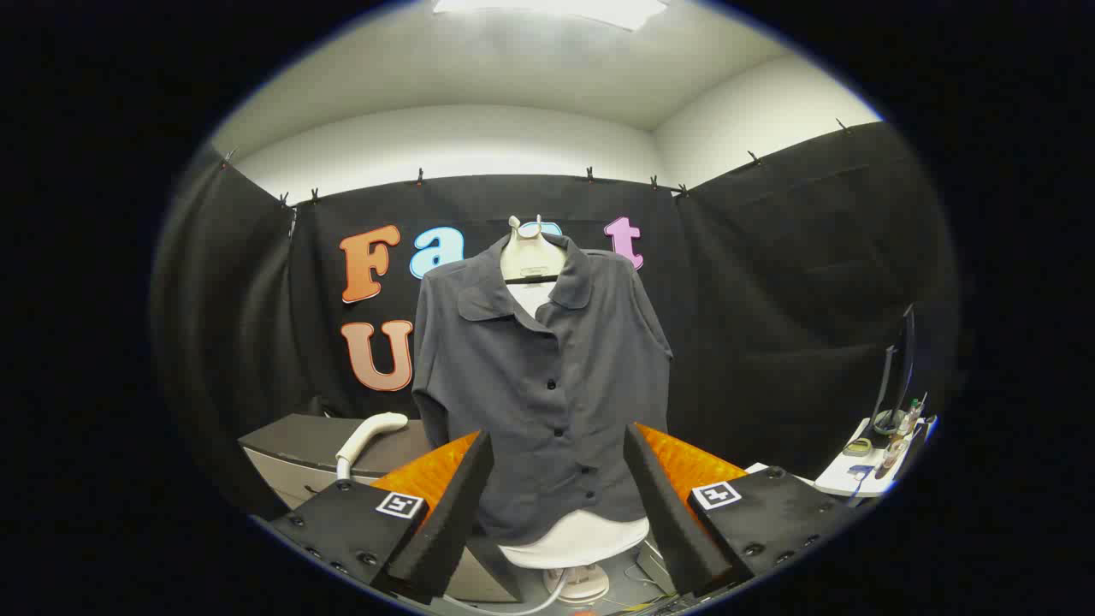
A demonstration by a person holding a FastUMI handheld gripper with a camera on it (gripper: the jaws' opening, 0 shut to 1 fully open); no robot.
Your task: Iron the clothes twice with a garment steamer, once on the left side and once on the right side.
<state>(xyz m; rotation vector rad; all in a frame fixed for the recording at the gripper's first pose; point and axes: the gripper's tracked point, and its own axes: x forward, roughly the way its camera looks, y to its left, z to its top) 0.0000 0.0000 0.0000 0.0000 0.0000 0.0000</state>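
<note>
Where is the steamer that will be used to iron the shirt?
In the gripper view, the white steamer head rests on a dark box beside the grey shirt, beyond one finger of the open hand-held gripper.

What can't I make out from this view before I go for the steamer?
- Steamer: its white handle shows in the gripper view; its lower end and hose are hidden behind the left finger.
- Shirt: its back is turned away, and the hem's outer parts sit behind both fingers.
- Mannequin: the stand's base is partly covered by the fingers.
- Side table: its small items are too small to identify.
- Gripper: open, holding nothing.
</note>
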